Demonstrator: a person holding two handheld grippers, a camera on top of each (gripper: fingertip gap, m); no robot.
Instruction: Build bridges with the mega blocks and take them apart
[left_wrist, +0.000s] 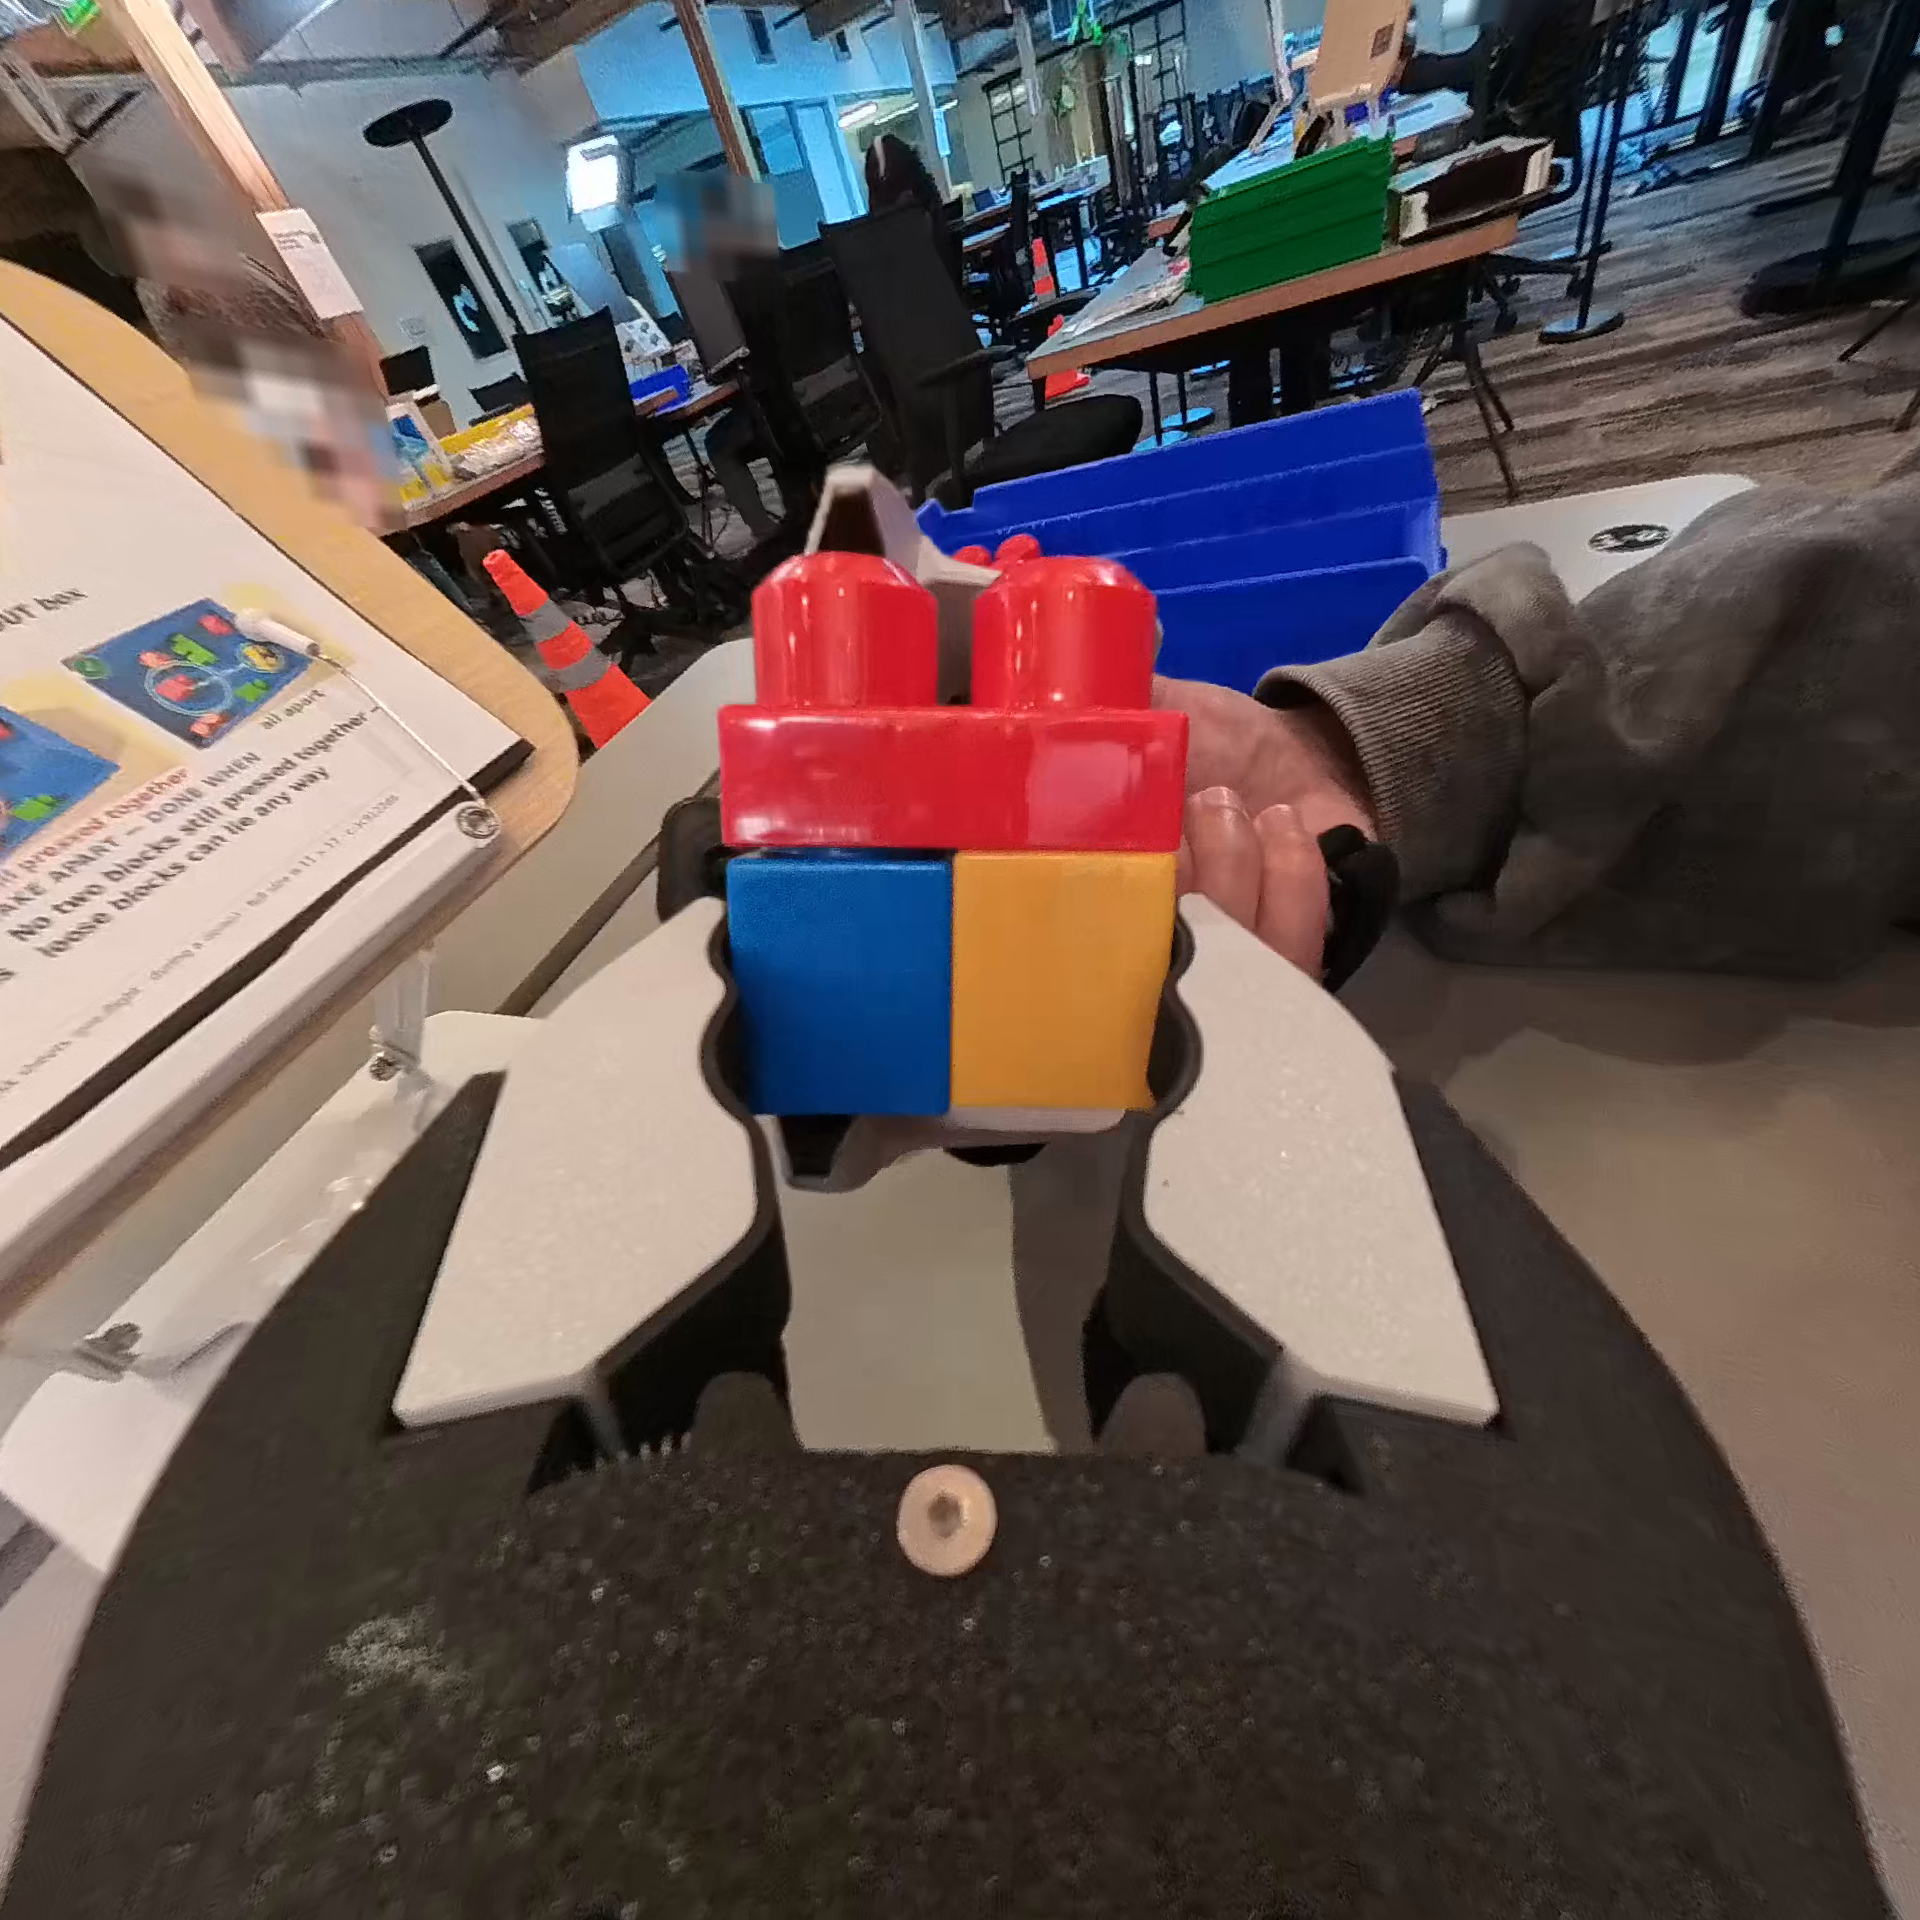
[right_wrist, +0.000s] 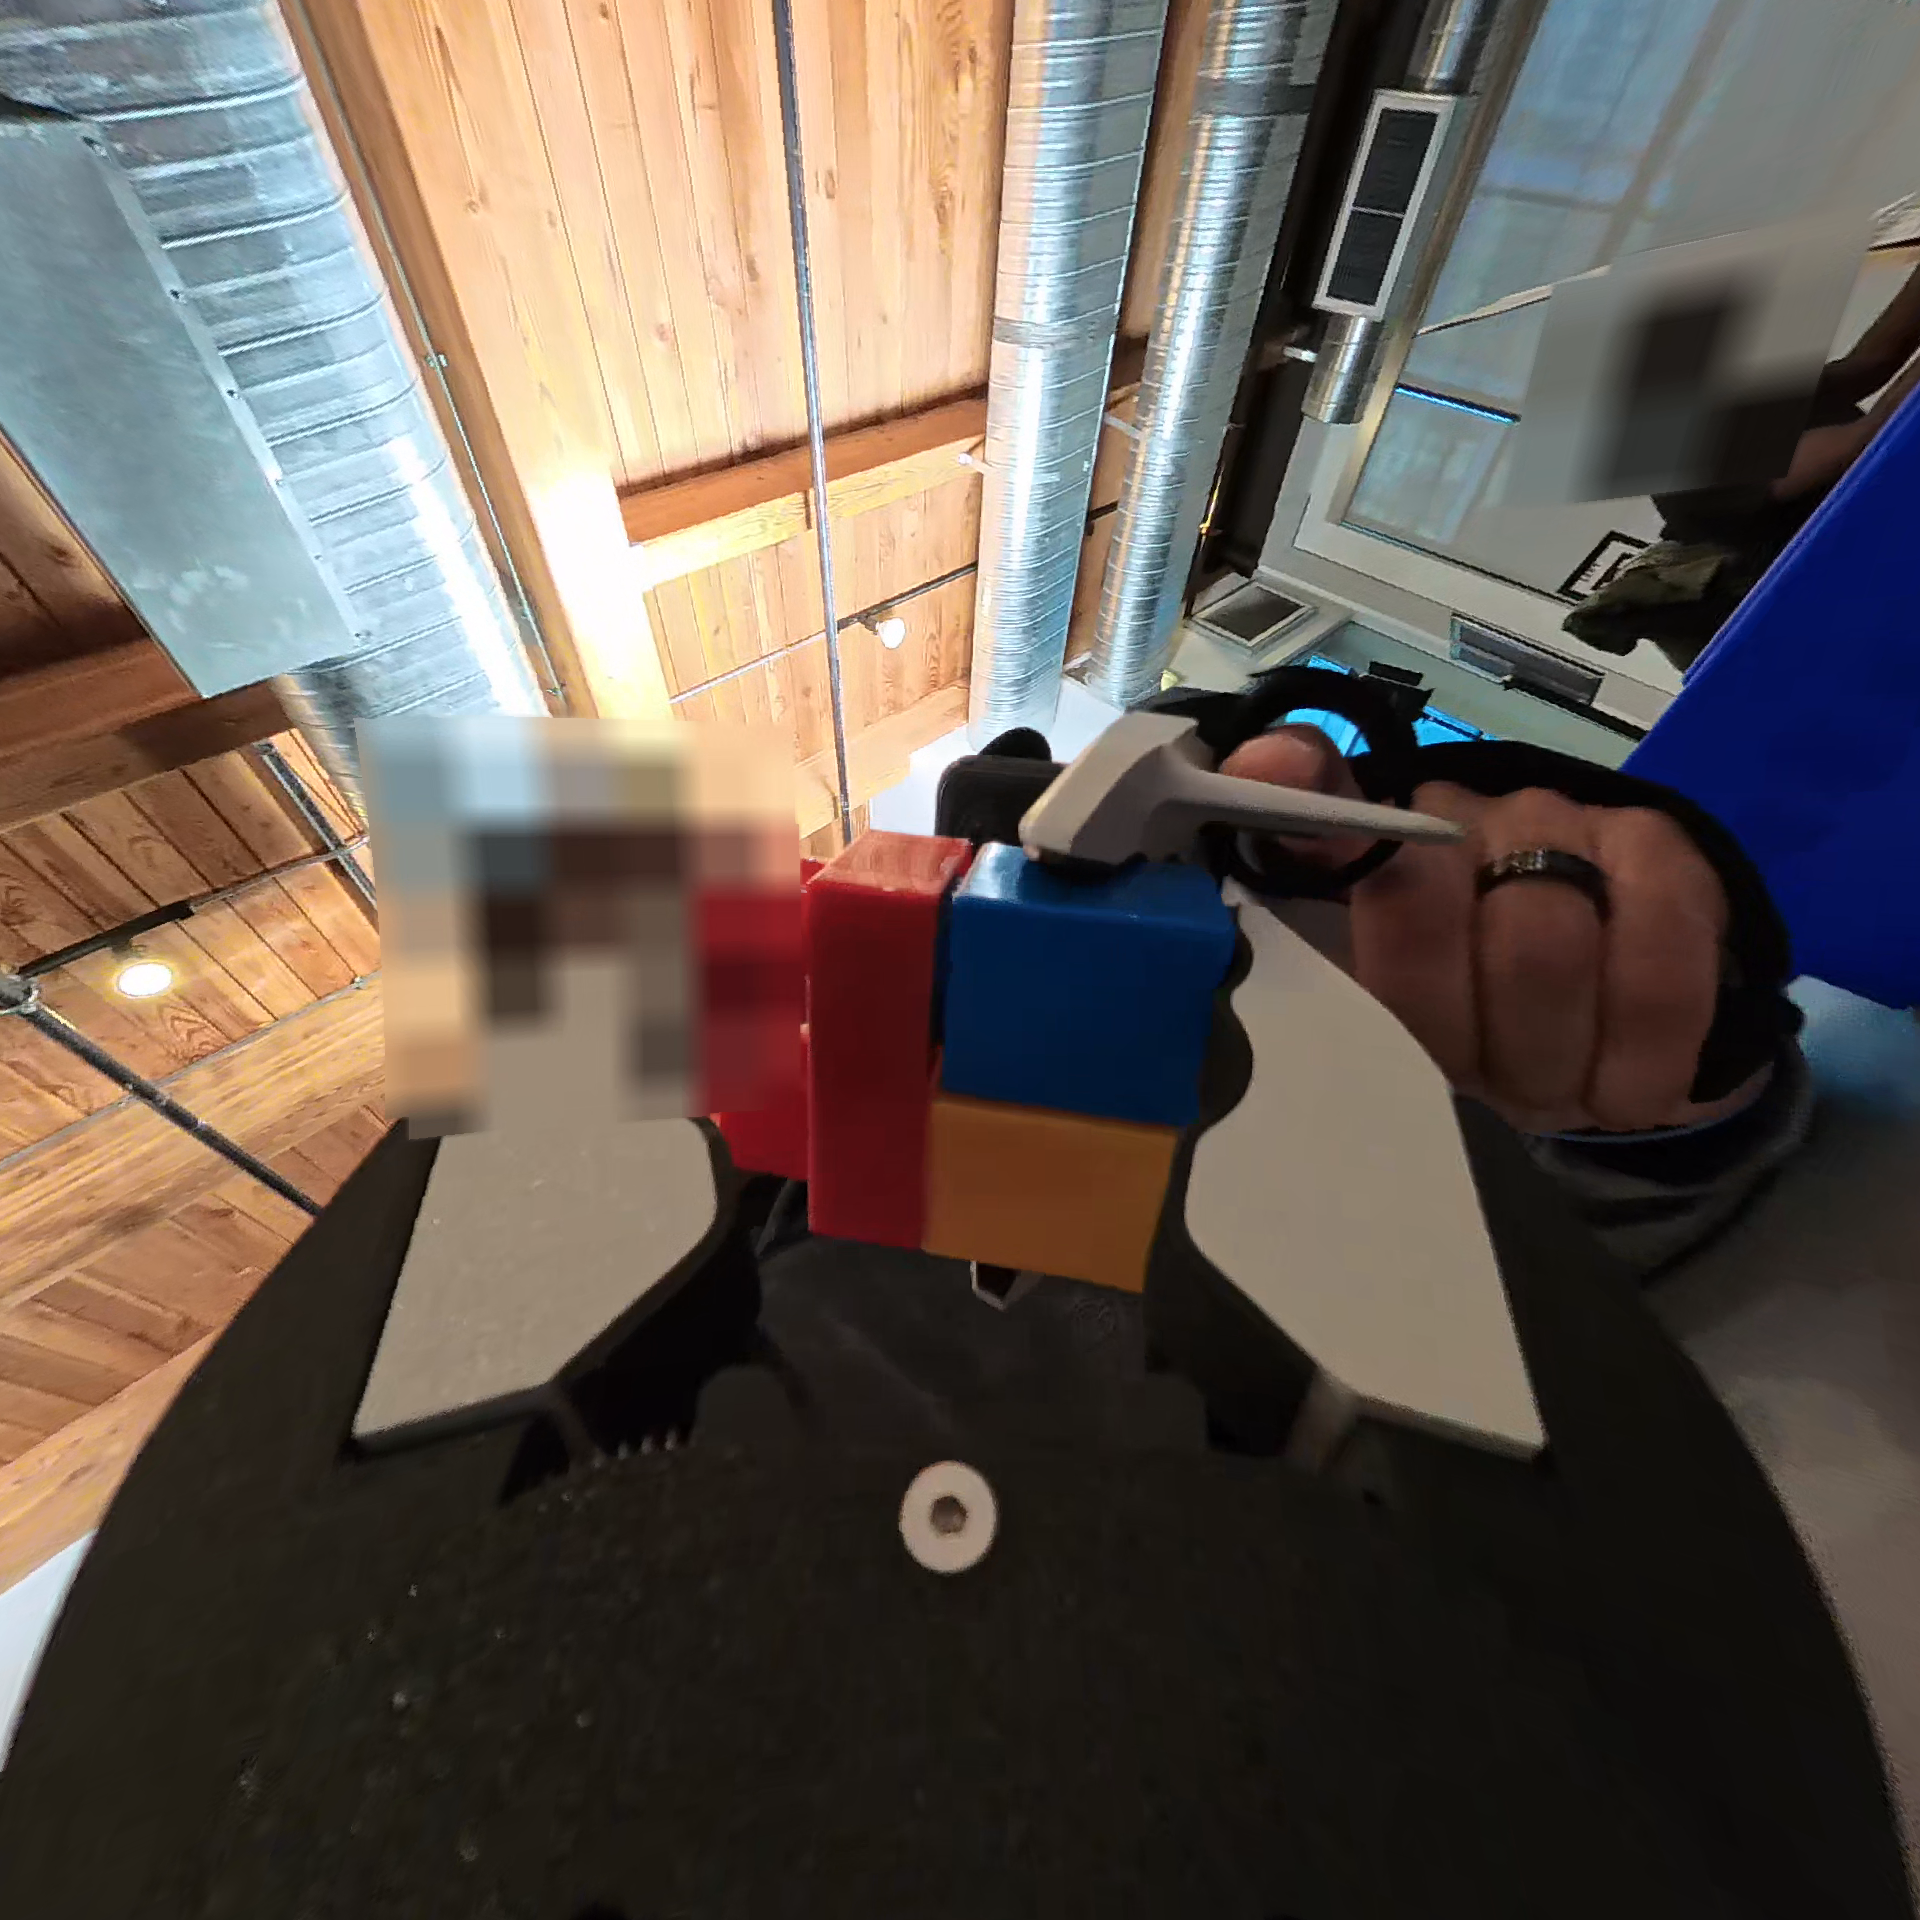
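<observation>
The bridge (left_wrist: 951, 883) sits between both hand-held grippers. The left hand-held gripper (left_wrist: 951, 982) pinches the blue and yellow legs; the right hand-held gripper (right_wrist: 977, 1049) closes along the bridge's stacking axis.

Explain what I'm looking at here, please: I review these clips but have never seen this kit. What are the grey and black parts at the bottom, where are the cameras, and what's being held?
There is no robot. A person holds a two-finger gripper in each hand, and each gripper carries a camera looking forward along its fingers; the grey plates and black body at the bottom of each picture are that gripper itself.

The left wrist view looks across a pale table toward an office. The left gripper is shut on a small bridge: a red block pressed on top of a blue block and a yellow block. Behind it lie a blue bin, the person's sleeve and, at left, an instruction sheet.

The right wrist view tilts up at the ceiling. The right gripper brackets the same bridge, though its grip is unclear. The other gripper's finger presses the blue block.
</observation>
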